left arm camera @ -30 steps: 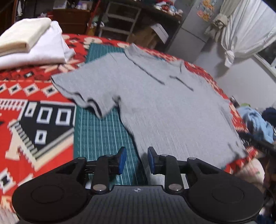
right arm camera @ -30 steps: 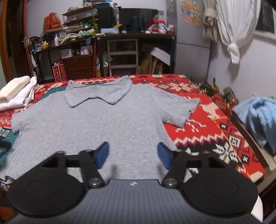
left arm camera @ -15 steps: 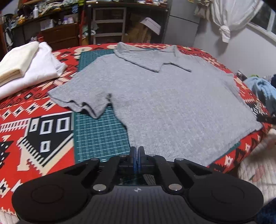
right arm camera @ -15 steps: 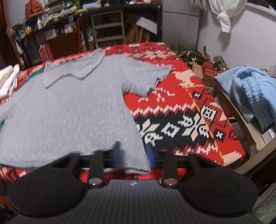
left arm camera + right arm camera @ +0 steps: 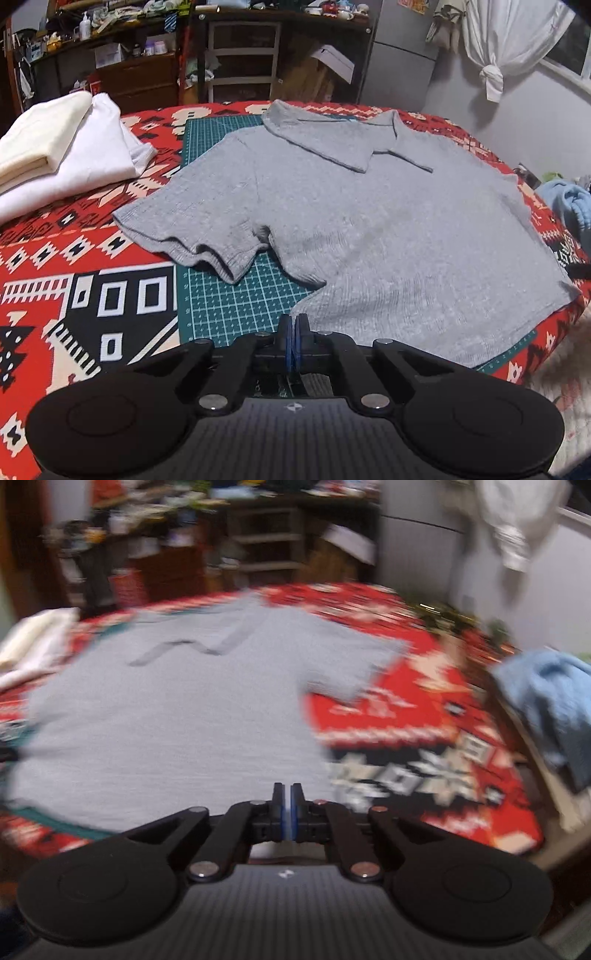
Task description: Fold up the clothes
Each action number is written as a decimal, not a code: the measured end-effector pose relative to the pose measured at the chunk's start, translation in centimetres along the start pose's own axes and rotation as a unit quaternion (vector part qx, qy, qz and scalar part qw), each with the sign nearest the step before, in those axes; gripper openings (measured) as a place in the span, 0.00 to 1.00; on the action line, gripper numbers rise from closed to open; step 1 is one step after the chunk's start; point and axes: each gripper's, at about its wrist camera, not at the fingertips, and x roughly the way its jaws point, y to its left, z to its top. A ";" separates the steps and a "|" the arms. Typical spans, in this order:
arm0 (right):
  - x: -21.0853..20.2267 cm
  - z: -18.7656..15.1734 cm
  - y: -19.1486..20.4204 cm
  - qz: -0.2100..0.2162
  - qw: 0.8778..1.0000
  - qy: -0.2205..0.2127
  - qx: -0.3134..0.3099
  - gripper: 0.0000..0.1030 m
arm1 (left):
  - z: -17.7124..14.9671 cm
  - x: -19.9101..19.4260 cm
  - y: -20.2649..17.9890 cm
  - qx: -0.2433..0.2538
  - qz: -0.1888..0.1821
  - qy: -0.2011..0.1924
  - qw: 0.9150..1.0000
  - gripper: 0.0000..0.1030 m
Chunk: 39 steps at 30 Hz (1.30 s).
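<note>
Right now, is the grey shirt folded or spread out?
Spread out: the grey collared knit shirt lies flat, both sleeves out, collar showing.

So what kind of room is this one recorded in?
Most likely a lived-in bedroom or spare room: a red patterned blanket as work surface, cluttered dark wooden shelves, and a knotted white curtain by a window.

- Left gripper (image 5: pixel 294 334): jaws pressed together, blue pads meeting, angled downward.
- Right gripper (image 5: pixel 287 810): jaws closed as well, tilted down, its view blurred.
</note>
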 end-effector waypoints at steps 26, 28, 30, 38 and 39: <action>3.9 2.3 2.8 0.040 0.995 0.030 -0.086 0.18 | 1.3 -1.1 1.3 0.032 -0.014 -0.020 0.999 0.15; 2.7 2.2 2.9 0.049 0.993 0.029 -0.107 0.20 | 1.1 -2.3 0.9 0.058 -0.022 -0.027 0.998 0.16; 1.6 2.0 3.2 0.057 0.989 0.031 -0.130 0.20 | 0.8 -3.4 -0.3 0.092 -0.040 -0.031 0.994 0.16; -0.1 0.2 4.6 0.071 0.971 0.051 -0.221 0.24 | -1.1 -3.2 -5.0 0.189 -0.102 -0.006 0.977 0.17; 0.1 0.1 4.5 0.069 0.972 0.054 -0.218 0.25 | -1.3 -2.8 -5.3 0.192 -0.105 -0.002 0.976 0.17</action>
